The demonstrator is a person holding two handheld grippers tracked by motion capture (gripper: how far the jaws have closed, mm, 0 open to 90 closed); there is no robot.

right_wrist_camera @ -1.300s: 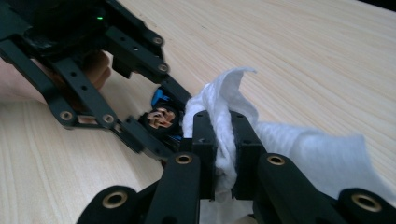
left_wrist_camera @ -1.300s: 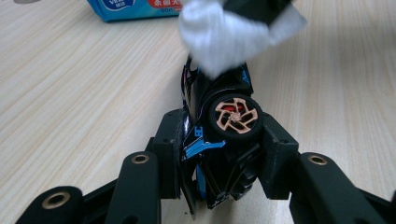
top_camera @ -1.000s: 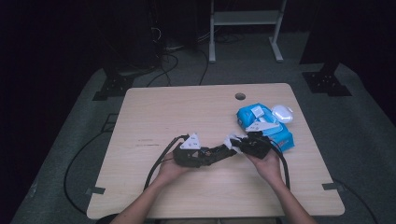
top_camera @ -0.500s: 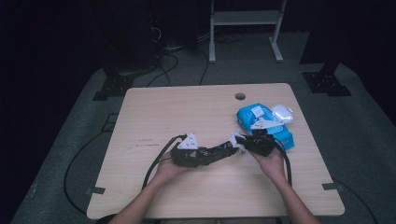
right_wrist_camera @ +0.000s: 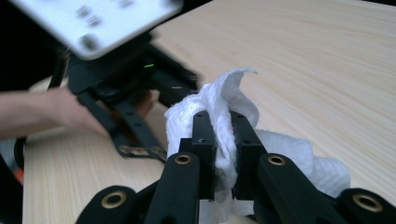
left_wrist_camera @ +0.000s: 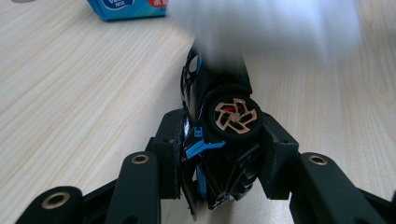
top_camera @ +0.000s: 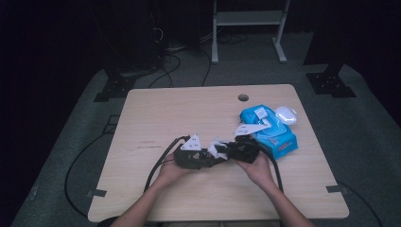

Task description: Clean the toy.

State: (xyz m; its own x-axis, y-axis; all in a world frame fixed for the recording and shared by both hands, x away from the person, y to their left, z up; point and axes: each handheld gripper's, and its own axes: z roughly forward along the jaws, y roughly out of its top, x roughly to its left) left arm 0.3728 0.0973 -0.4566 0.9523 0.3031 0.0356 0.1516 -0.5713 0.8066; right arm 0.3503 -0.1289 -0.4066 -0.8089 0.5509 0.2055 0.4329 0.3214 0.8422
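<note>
Left claw (top_camera: 213, 158) sits near-centre on the table (top_camera: 156, 113), jaws clamped on a small black toy car (left_wrist_camera: 219, 140) with blue trim. In the left gripper view the car is pinched at both sides by the pads, a black wheel with a copper rim facing the camera, and the body runs away from the claw just above the wood. A blurred white shape crosses the top of that view, too smeared to identify.

Right claw (top_camera: 221, 149) is just right of the left one, pointing left toward it, tips nearly meeting over the car. Its jaws are closed tight on a crumpled white wipe (right_wrist_camera: 224, 126); in the right gripper view the wipe bunches up between the pads and spills out to the right and below them. The left gripper's body and the person's left hand (right_wrist_camera: 56, 112) show beyond it in that view.

In the high view the wipe (top_camera: 216, 146) shows as a white lump between the two grippers, at the car. Whether it touches the car I cannot tell.

Blue wipes pack (top_camera: 269, 130) lies right of the grippers, toward the table's right edge, near the right hand (top_camera: 257, 168). A small white object (top_camera: 285, 114) lies at the pack's far right corner.
</note>
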